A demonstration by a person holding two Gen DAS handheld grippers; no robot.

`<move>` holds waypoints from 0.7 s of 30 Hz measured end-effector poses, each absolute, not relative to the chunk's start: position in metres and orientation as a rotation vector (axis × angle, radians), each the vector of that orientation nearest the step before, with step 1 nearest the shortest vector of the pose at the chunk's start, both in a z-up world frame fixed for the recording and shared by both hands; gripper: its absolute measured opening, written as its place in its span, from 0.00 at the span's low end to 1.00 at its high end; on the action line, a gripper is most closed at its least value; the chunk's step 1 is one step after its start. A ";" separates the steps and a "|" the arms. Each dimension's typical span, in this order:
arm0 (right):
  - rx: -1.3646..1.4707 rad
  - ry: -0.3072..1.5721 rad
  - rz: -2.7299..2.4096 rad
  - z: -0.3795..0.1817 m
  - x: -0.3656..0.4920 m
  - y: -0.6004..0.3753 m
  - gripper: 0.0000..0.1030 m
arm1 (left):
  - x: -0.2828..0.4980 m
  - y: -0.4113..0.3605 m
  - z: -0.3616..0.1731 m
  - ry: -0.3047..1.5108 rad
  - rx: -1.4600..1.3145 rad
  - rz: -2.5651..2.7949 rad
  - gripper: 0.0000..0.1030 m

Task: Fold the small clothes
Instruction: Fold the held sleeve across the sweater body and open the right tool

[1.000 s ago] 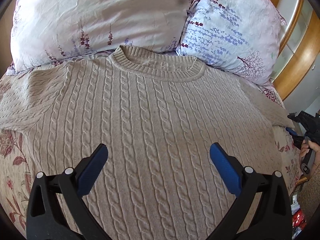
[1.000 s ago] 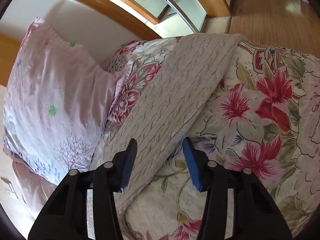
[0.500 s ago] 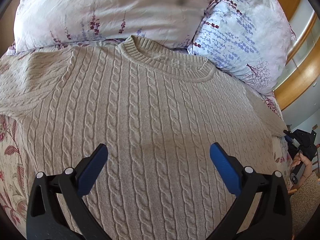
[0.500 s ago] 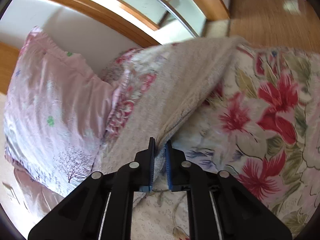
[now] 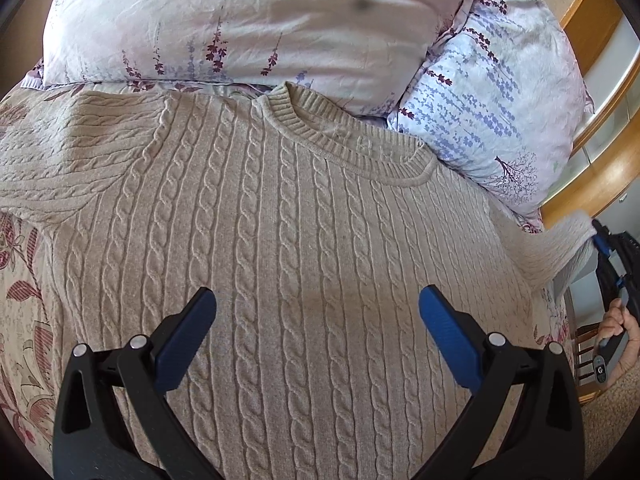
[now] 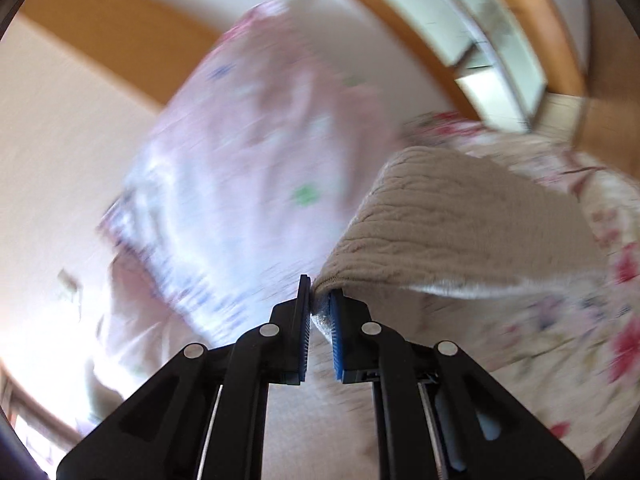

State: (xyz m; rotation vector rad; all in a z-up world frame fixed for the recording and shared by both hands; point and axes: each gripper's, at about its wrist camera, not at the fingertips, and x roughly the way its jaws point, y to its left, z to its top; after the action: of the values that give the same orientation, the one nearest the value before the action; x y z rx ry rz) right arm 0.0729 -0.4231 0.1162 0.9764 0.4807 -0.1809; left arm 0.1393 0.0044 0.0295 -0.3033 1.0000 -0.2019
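Observation:
A beige cable-knit sweater [image 5: 288,248] lies spread flat on the bed, collar toward the pillows. My left gripper [image 5: 318,320] hovers open over its lower middle, blue pads wide apart and holding nothing. In the left wrist view the sweater's right sleeve [image 5: 560,240] is lifted off the bed's edge, where my right gripper [image 5: 600,240] holds its cuff. The right wrist view is blurred; there my right gripper [image 6: 320,312] is shut on the sleeve cuff [image 6: 440,232], which rises from the pads toward the bed.
Two floral pillows [image 5: 280,20] [image 5: 492,92] lie behind the collar. A flowered bedspread [image 5: 24,320] shows under the sweater. A person's hand [image 5: 624,332] grips the right tool beyond the bed's right edge, by the wooden frame [image 5: 592,176].
My right gripper closed on the sleeve cuff and lifted it off the bed's side. My left gripper shifted slightly over the sweater and rolled a little, staying open.

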 end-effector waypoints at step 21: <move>1.010 0.899 -0.049 0.041 0.143 -0.293 0.47 | 0.134 0.025 0.034 0.999 -0.344 -0.220 0.98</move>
State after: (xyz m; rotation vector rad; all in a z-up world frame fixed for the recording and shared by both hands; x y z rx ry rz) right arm 0.1427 -0.2928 0.0410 1.0105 0.8989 -0.0488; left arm 0.1337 0.0252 0.0338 -0.3444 0.9986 -0.2202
